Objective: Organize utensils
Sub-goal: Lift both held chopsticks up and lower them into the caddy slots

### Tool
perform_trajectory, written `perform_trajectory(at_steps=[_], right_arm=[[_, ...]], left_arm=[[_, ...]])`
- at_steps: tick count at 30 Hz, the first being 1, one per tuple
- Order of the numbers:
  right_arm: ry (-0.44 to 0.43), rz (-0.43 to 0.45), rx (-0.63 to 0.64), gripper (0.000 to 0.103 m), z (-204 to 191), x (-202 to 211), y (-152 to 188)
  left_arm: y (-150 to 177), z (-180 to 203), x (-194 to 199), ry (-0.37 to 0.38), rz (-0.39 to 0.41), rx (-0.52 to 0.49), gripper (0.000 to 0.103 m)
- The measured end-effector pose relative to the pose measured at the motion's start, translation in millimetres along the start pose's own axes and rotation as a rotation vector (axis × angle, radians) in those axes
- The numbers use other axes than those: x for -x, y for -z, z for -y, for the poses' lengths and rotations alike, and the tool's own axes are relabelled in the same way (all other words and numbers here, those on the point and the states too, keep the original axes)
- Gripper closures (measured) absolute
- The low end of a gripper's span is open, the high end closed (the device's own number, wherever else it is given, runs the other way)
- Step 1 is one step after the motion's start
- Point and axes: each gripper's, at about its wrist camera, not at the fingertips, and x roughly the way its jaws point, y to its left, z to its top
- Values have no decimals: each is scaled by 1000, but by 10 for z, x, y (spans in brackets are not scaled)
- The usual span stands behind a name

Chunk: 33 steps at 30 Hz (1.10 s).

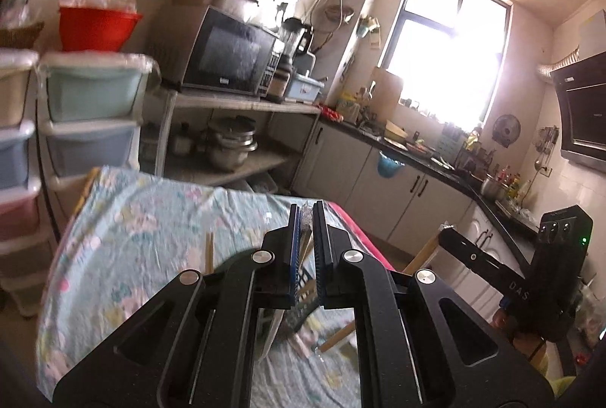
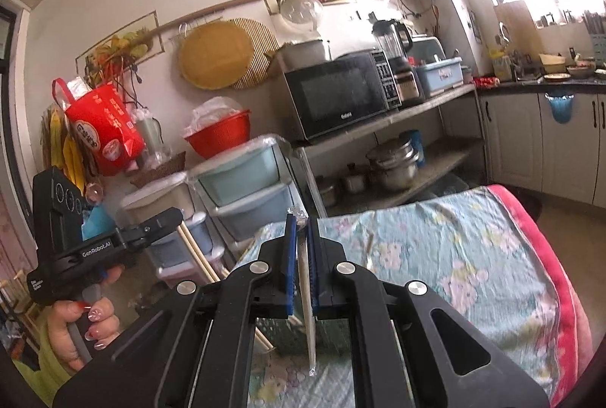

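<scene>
- My left gripper (image 1: 307,214) is clamped on plastic-wrapped chopsticks (image 1: 303,249), lifted above the cloth-covered table (image 1: 151,218).
- My right gripper (image 2: 302,224) pinches another wrapped pair (image 2: 306,294), hanging down over the dark basket (image 2: 280,332) near the table's close edge.
- Risk: slick wrap, thin hold near the tips; a quick swing could let either pair slide out.
- Basket mostly hidden behind jaws; loose utensils below are blurred.

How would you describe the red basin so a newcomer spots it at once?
Find the black microwave on the grey shelf. Left of it stand pastel plastic drawers; the red basin sits on top, the only red bowl there, holding white plastic.
</scene>
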Motion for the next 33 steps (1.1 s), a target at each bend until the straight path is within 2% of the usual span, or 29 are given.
perform_trajectory(at_steps=[10, 14, 24, 33], right_arm=[[-16, 92, 16, 97, -54, -84, -265], [-13, 124, 26, 97, -44, -131, -329], [21, 173, 62, 97, 25, -409, -219], [83, 114, 52, 97, 195, -804, 19]], left_arm=[[-331, 145, 12, -71, 112, -64, 99], [-410, 147, -60, -106, 133, -85, 99], [-294, -125, -425, -126, 90, -23, 99], [-50, -306, -726, -137, 17, -1, 99]])
